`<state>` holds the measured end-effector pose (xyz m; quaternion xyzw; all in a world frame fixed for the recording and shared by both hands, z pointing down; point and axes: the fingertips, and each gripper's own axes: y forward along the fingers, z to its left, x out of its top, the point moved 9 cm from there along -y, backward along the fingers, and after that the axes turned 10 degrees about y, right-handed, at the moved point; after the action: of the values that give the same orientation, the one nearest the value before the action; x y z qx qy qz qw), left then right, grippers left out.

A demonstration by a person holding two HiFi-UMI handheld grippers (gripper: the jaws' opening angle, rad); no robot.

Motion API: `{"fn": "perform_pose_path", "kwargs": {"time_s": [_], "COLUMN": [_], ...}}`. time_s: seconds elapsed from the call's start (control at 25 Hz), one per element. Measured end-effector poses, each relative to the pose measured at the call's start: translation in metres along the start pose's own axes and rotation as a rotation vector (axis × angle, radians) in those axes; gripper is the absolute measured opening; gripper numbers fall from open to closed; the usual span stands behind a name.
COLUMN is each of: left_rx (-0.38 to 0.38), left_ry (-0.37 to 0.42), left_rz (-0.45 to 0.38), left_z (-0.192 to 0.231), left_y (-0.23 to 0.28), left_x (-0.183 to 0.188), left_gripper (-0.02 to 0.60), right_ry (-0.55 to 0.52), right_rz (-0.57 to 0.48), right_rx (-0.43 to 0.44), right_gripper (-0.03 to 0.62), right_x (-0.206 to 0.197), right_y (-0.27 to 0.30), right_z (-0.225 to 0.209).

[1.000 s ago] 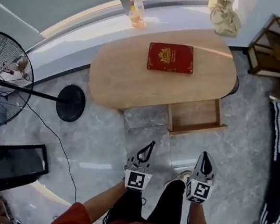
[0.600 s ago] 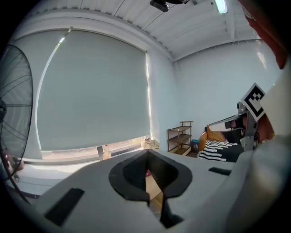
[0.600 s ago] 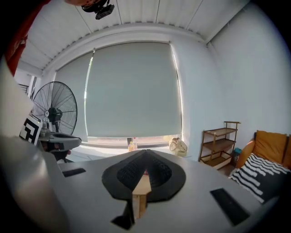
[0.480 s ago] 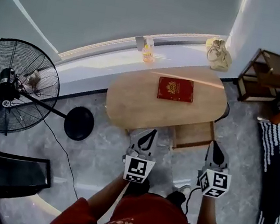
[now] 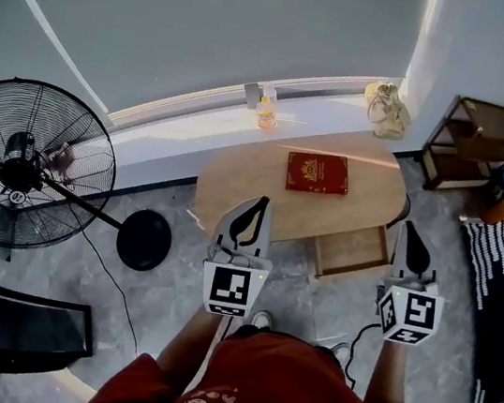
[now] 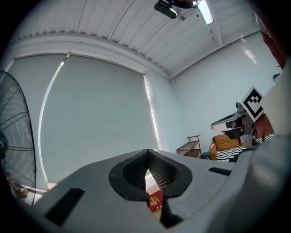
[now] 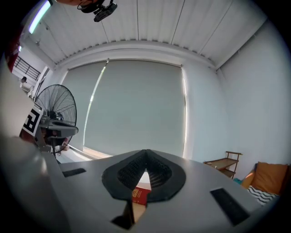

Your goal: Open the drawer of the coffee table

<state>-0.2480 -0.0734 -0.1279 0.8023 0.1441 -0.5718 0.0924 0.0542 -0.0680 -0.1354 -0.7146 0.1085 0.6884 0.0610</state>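
The oval wooden coffee table stands by the window sill with a red book on its top. Its drawer is pulled out from under the table's near right side and looks bare inside. My left gripper and right gripper are held up level in front of me, well above the table and apart from the drawer. Both are shut with nothing between the jaws. In the left gripper view the left gripper frames the book; the right gripper does the same in its own view with the book.
A large floor fan with a round black base stands at the left. A bottle and a cloth bag sit on the sill. A wooden shelf and a striped cushion are at the right.
Both grippers have risen from near the floor to a level hold, and the view has lifted with them. The drawer stays pulled out and the book has not moved.
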Motion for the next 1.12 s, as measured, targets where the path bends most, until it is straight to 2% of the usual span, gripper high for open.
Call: {"fn": "perform_pose_path", "kwargs": {"time_s": [0.2,0.32,0.44,0.56,0.64,0.72,0.8,0.84,0.92,1.08,1.12], "left_rx": [0.046,0.044,0.079,0.076,0.087,0.085,0.069,0.070,0.091,0.077,0.084], "left_ry": [0.083,0.186,0.124,0.156,0.126,0.143,0.199,0.190,0.101,0.132,0.109], "left_rz": [-0.152,-0.157,-0.179,-0.163,-0.168,-0.174,-0.162,-0.157,-0.163,-0.151,-0.156], "left_z": [0.014,0.016,0.014,0.016,0.016,0.017,0.019,0.019,0.017,0.017,0.017], "left_y": [-0.019,-0.030,-0.033,-0.034,-0.033,-0.031,-0.030,-0.030,-0.030,-0.031,-0.031], "left_x": [0.033,0.039,0.034,0.028,0.025,0.024,0.024,0.024,0.020,0.018,0.018], "left_gripper": [0.008,0.008,0.008,0.008,0.008,0.008,0.008,0.008,0.008,0.008,0.008], "right_ry": [-0.056,-0.088,-0.084,-0.092,-0.094,-0.087,-0.085,-0.086,-0.087,-0.087,-0.087], "right_rz": [-0.063,-0.085,-0.106,-0.137,-0.151,-0.157,-0.157,-0.156,-0.154,-0.150,-0.150], "right_rx": [0.034,0.039,0.054,0.054,0.058,0.061,0.057,0.056,0.054,0.053,0.055], "right_gripper": [-0.002,-0.002,-0.002,-0.003,-0.002,-0.003,-0.003,-0.003,-0.003,-0.002,-0.003], "right_x": [0.018,0.016,0.012,0.012,0.012,0.012,0.013,0.013,0.013,0.012,0.012], "right_y": [-0.011,-0.011,-0.009,-0.009,-0.009,-0.008,-0.007,-0.007,-0.008,-0.008,-0.008], "right_z": [0.019,0.027,0.031,0.035,0.036,0.035,0.034,0.034,0.033,0.033,0.033]}}
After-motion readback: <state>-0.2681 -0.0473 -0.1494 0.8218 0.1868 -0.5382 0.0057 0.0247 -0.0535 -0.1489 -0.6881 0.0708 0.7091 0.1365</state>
